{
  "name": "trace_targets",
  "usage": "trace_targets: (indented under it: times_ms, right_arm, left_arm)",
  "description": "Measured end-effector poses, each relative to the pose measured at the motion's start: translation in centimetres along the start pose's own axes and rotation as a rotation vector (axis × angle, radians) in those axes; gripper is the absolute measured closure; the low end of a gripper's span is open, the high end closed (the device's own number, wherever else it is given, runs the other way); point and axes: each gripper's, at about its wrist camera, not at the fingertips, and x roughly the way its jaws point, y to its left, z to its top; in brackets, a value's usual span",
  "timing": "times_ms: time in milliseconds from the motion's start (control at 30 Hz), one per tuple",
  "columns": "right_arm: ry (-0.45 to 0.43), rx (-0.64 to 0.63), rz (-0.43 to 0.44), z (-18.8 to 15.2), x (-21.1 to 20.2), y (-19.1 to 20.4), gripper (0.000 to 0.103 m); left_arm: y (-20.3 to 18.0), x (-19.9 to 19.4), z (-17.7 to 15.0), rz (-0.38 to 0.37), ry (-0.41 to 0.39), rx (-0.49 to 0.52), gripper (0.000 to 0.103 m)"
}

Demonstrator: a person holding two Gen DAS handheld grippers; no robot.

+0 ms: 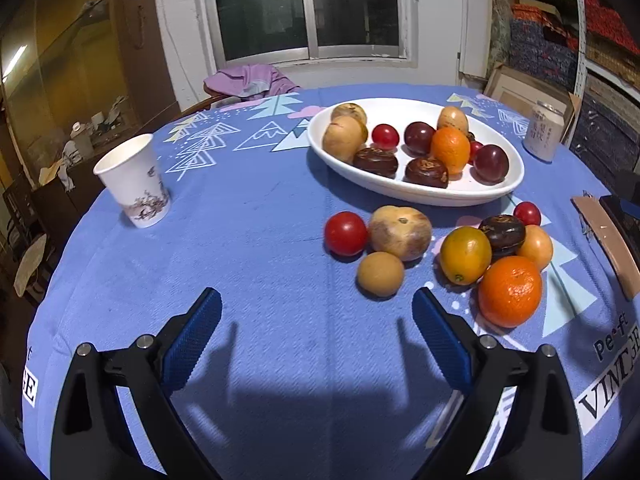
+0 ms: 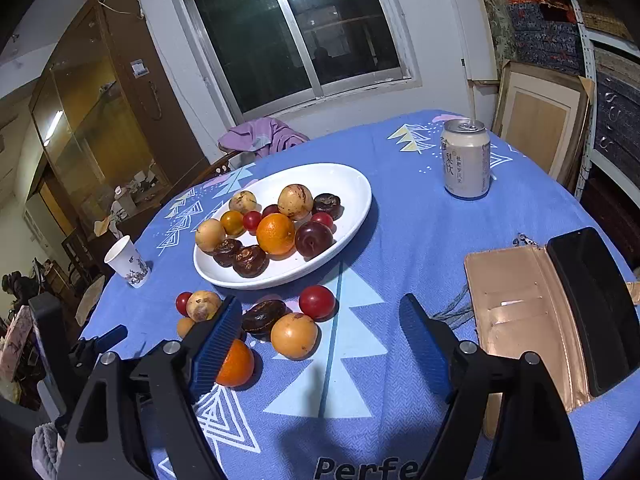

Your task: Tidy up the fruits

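Observation:
A white oval plate (image 1: 416,196) (image 2: 280,280) holds several fruits: an orange, dark plums, tan fruits, small red ones. In front of it more fruit lies loose on the blue cloth: a red tomato (image 1: 345,233), a large tan fruit (image 1: 400,232), a small tan ball (image 1: 380,273), a yellow citrus (image 1: 465,255), a dark brown fruit (image 1: 502,232) and an orange (image 1: 510,291). My left gripper (image 1: 318,320) is open over bare cloth, just short of the small tan ball. My right gripper (image 2: 324,338) is open; a yellow-orange fruit (image 2: 294,335) lies untouched near its left finger, which partly hides the orange (image 2: 238,364).
A paper cup (image 1: 134,180) stands at the left of the table and a drink can (image 2: 466,160) at the far right. An open wallet case with a phone (image 2: 540,312) lies at the right edge. A chair with purple cloth (image 1: 248,80) stands behind the table.

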Motion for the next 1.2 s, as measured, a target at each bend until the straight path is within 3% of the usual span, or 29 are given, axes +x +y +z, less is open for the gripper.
trace_targets:
  times_ms: [200, 467, 567, 700, 1000, 1067, 1200]
  right_arm:
    - [0.013, 0.030, 0.003, 0.0, 0.3, -0.4, 0.018]
    - [0.033, 0.009, -0.008, -0.4, 1.0, 0.1, 0.018]
    - [0.045, 0.003, -0.016, -0.5, 1.3, 0.3, 0.018]
    - [0.052, -0.002, -0.020, -0.7, 1.5, 0.5, 0.018]
    - [0.066, -0.012, -0.031, -1.0, 1.9, 0.7, 0.017]
    - [0.065, -0.011, -0.034, -0.9, 1.9, 0.6, 0.017]
    - [0.068, -0.009, -0.039, -1.0, 2.1, 0.5, 0.017]
  left_arm:
    - [-0.8, 1.1, 0.5, -0.027, 0.027, 0.017, 0.009]
    - [0.1, 2.7, 1.2, -0.078, 0.070, -0.069, 0.009]
    - [0.1, 3.1, 1.3, -0.100, 0.086, -0.074, 0.020]
    - [-0.3, 3.8, 1.4, -0.128, 0.111, -0.059, 0.046]
    - [-0.6, 3.9, 1.6, -0.196, 0.103, -0.056, 0.055]
    - [-0.8, 3.9, 1.6, -0.221, 0.099, -0.050, 0.066]
    - [-1.2, 3.9, 1.6, -0.230, 0.099, -0.029, 0.068]
